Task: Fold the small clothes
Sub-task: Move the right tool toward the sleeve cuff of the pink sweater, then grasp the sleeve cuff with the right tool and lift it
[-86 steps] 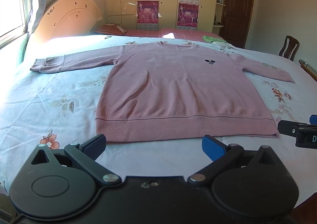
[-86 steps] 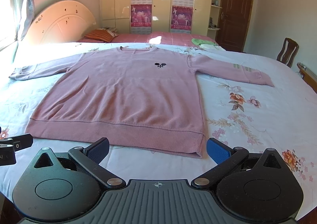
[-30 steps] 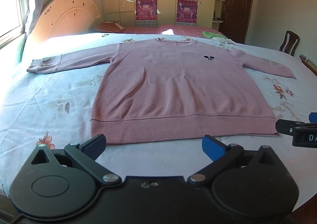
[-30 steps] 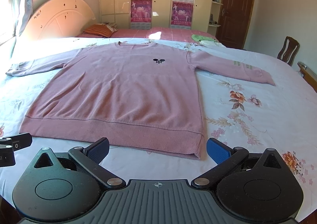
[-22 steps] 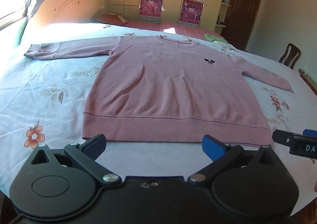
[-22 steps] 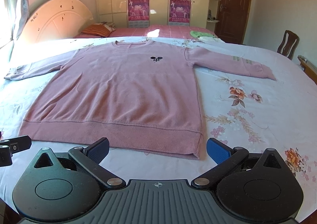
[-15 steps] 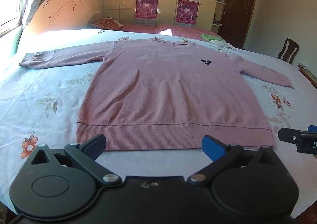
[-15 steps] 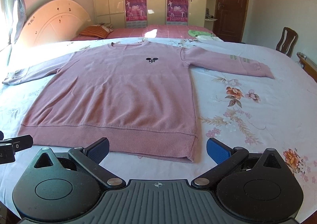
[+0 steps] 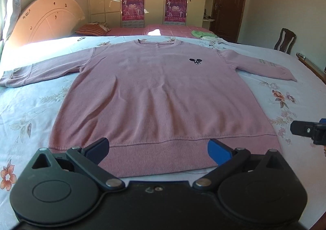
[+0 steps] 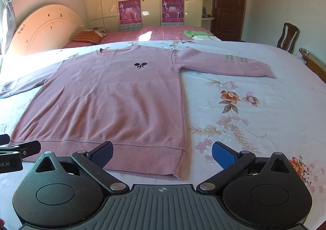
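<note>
A pink long-sleeved sweater (image 9: 163, 95) (image 10: 114, 101) lies flat, front up, on a floral bedsheet (image 9: 26, 111), both sleeves spread sideways and the ribbed hem nearest me. My left gripper (image 9: 159, 148) is open, its blue pads over the middle of the hem band with nothing between them. My right gripper (image 10: 162, 153) is open too, straddling the hem's right corner; its left pad is over the cloth, its right pad over bare sheet. Each view shows the other gripper's tip at its edge.
The bed runs wide to left and right; its wooden frame edge (image 10: 311, 56) shows at the far right beside a wooden chair (image 10: 288, 36). Behind are a second bed with a striped pillow (image 10: 87, 36), green cloth (image 10: 193, 33), wardrobes and a dark door.
Both grippers have moved forward and lower toward the sweater's hem, so their pads now overlap the hem band. The sweater itself has not moved.
</note>
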A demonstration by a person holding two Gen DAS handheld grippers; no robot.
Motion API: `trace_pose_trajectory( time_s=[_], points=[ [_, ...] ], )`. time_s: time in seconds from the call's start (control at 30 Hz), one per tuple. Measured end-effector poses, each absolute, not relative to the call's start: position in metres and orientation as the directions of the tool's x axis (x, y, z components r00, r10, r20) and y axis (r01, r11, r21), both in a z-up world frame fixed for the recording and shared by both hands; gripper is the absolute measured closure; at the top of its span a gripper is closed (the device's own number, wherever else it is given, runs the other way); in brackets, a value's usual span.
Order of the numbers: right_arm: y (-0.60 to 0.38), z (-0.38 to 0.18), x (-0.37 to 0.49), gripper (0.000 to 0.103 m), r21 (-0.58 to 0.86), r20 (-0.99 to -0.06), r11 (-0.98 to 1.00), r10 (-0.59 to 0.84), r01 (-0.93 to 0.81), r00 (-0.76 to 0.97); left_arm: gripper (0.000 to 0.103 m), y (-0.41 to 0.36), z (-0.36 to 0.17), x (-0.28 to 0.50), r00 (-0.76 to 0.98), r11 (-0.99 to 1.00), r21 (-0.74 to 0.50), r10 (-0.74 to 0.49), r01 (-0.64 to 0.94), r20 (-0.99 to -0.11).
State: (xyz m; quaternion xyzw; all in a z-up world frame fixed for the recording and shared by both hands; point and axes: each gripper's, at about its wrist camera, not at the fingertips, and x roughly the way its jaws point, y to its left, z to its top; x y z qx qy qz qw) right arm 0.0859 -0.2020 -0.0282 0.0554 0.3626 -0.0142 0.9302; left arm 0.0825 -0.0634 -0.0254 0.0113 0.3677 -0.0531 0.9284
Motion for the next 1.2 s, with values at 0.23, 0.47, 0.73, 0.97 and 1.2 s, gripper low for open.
trace_pose_trajectory(
  time_s=[0.23, 0.47, 0.73, 0.97, 1.2],
  points=[
    [-0.231, -0.034, 0.112, 0.005, 0.093, -0.661, 0.991, -0.012, 0.097, 0.750, 0.002, -0.054, -0.037, 0.118, 0.680, 0.989, -0.134, -0.141, 0.064, -0.719],
    [-0.269, -0.048, 0.147, 0.031, 0.105, -0.680, 0.984, -0.036, 0.147, 0.732, 0.033, -0.059, -0.039, 0.155, 0.701, 0.995, -0.095, -0.073, 0.008, -0.709],
    [-0.326, -0.059, 0.207, 0.031, 0.143, -0.653, 0.970, -0.056, 0.196, 0.755, 0.022, -0.075, -0.047, 0.209, 0.703, 0.997, -0.079, -0.052, -0.006, -0.709],
    [-0.413, -0.070, 0.279, 0.031, 0.243, -0.605, 0.910, -0.127, 0.335, 0.786, 0.035, -0.090, -0.058, 0.269, 0.678, 0.996, -0.092, -0.062, -0.008, -0.732],
    [-0.505, -0.096, 0.325, 0.054, 0.369, -0.604, 0.809, -0.165, 0.457, 0.780, 0.039, -0.105, -0.070, 0.304, 0.680, 0.997, -0.078, -0.043, -0.022, -0.732]
  ],
)
